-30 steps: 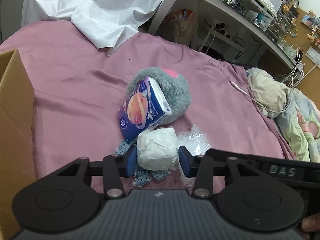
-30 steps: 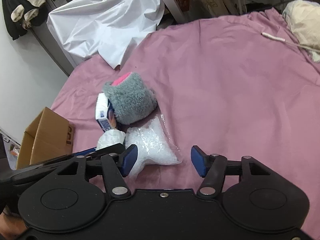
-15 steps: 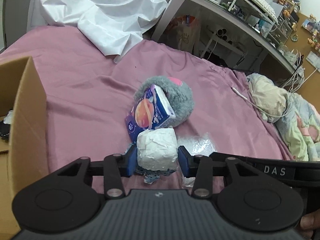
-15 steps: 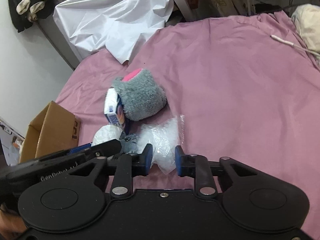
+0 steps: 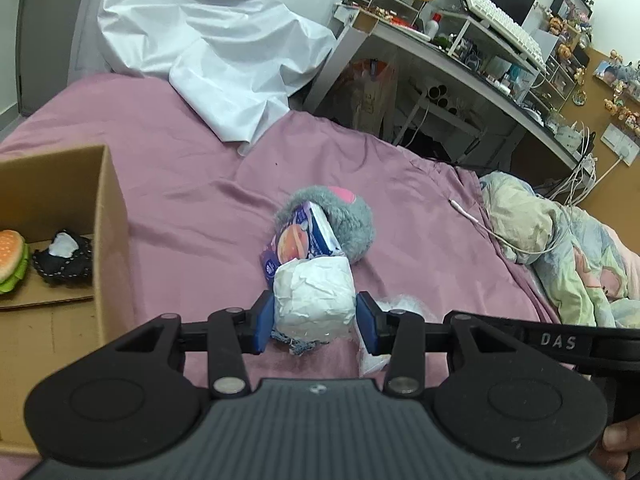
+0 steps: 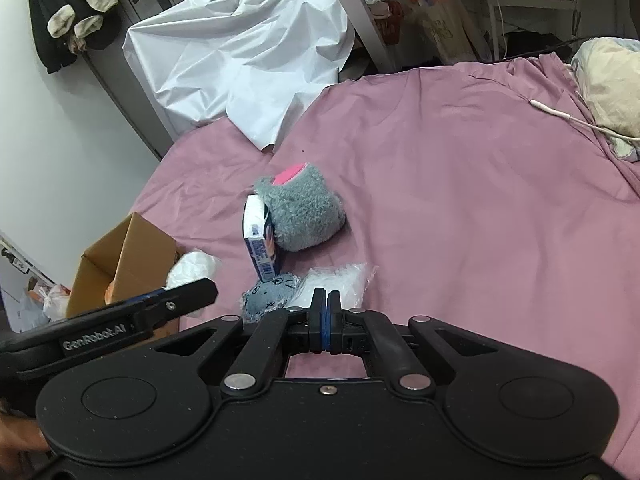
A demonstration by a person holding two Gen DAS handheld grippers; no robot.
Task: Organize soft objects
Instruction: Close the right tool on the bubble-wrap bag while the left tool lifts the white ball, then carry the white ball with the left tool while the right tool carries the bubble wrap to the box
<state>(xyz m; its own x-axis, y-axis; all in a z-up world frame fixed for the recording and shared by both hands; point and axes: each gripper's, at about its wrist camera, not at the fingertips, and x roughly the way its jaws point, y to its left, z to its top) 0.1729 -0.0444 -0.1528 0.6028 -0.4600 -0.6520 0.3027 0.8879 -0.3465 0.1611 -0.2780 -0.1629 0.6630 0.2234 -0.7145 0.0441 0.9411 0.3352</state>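
My left gripper (image 5: 314, 316) is shut on a crumpled white paper ball (image 5: 314, 300), held a little above the pink bed cover. My right gripper (image 6: 326, 312) is shut, its blue pads pinching the near edge of a clear plastic bubble bag (image 6: 340, 280). Beside the bag lies a small grey-blue knitted toy (image 6: 268, 296). Behind them a blue carton (image 6: 260, 248) leans on a grey plush (image 6: 304, 208) with a pink patch. To the left stands an open cardboard box (image 5: 114, 240) with a burger toy (image 5: 12, 260) and a black item (image 5: 64, 260) in it.
A white sheet (image 5: 208, 40) drapes over the far edge of the bed. A cluttered desk (image 5: 460, 60) stands behind it. At the right lie a rumpled blanket (image 5: 560, 248) and a white cable (image 5: 480, 224). A hand (image 5: 620, 440) shows at the lower right.
My right gripper's jaws closed from wide apart onto the plastic bag. Both grippers rose, the left with the paper ball, and the inside of the box came into view.
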